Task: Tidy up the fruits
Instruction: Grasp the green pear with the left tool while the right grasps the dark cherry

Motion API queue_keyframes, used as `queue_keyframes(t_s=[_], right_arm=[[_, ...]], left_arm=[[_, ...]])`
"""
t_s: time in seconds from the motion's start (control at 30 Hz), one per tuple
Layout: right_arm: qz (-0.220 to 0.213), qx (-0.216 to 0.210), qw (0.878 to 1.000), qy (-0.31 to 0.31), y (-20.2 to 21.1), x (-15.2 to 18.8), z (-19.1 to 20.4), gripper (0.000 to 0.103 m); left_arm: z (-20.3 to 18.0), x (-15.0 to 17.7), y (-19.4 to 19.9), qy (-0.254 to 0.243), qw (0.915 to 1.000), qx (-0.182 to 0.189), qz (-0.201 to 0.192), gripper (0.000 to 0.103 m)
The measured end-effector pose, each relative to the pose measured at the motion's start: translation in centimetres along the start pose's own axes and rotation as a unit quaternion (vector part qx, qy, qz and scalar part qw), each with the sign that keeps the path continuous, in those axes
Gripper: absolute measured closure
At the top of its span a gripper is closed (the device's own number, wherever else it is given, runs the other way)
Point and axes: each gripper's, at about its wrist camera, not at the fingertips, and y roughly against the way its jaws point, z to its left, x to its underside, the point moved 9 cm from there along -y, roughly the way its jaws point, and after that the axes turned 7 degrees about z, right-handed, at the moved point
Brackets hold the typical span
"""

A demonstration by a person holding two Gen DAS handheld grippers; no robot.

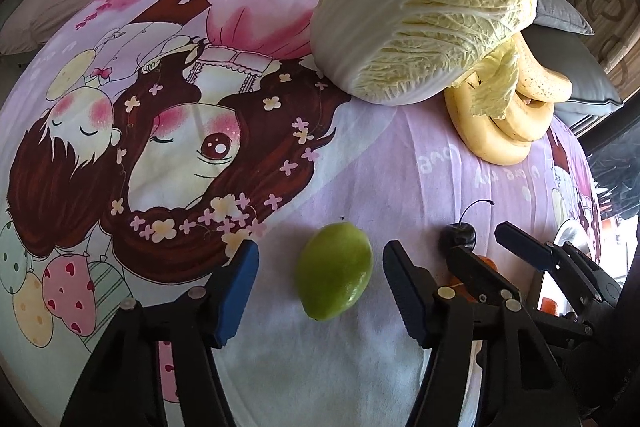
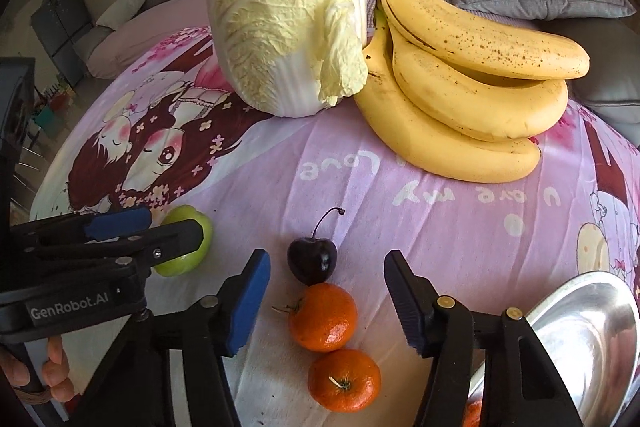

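Your left gripper (image 1: 320,267) gapes around the smooth green fruit (image 1: 334,271); your right gripper (image 2: 326,297) brackets the glossy tangerine (image 2: 322,317), untouched, beside the shiny metal bowl (image 2: 592,331).

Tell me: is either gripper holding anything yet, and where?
Nothing held. The left gripper straddles the lime, the right gripper the upper tangerine; pads clear of both.

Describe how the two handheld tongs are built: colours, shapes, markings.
Both tongs are matte black plastic clamps with two angled fingers joined by round cream and silver rivets. The left tongs have blue pads with ribbed inner faces. The right tongs have the same blue pads. In the right wrist view, the left tongs' body carries a white "GenRobot.AI" label. No sleeves or cables show.
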Motion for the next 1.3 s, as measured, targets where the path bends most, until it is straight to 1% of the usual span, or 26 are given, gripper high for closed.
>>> queue_keyframes(t_s=[0.13,0.27,0.33,0.47,0.53,0.6,0.8,1.07,1.1,1.3], right_arm=[[0.006,0.004,1.0,0.006,-0.6,-0.4,0.0,0.051],[0.009,0.005,1.0,0.015,-0.8,-0.7,0.2,0.054],[0.012,0.004,1.0,0.019,-0.9,-0.7,0.4,0.059],[0.015,0.004,1.0,0.024,-1.1,-0.6,0.7,0.065],[0.015,0.004,1.0,0.027,-1.1,-0.6,0.9,0.069],[0.015,0.002,0.999,0.029,-1.1,-0.6,1.0,0.073],[0.014,0.001,0.999,0.029,-1.0,-0.5,1.1,0.073],[0.005,-0.005,1.0,0.029,0.1,-0.4,1.5,0.073],[0.004,-0.006,1.0,0.029,0.3,-0.3,1.5,0.073],[-0.001,-0.01,0.999,0.031,1.1,0.0,2.1,0.073]], left_arm=[[0.1,0.0,0.0,0.004,1.0,0.007,0.002,0.041],[0.1,0.0,-0.1,0.003,1.0,0.009,0.003,0.041],[-0.1,0.0,-0.1,0.001,0.9999,0.011,0.004,0.041],[-0.2,0.0,-0.1,-0.003,0.9999,0.011,0.006,0.043],[-0.3,0.1,-0.1,-0.004,0.9999,0.011,0.007,0.05],[-0.4,0.1,-0.2,-0.004,0.9999,0.011,0.009,0.05],[-0.4,0.2,-0.4,-0.006,0.9999,0.012,0.011,0.05],[-0.8,0.3,-0.6,-0.011,0.9997,0.018,0.012,0.058],[-0.8,0.3,-0.6,-0.012,0.9996,0.021,0.011,0.06],[-1.0,0.3,-0.4,-0.017,0.9996,0.021,0.008,0.06]])
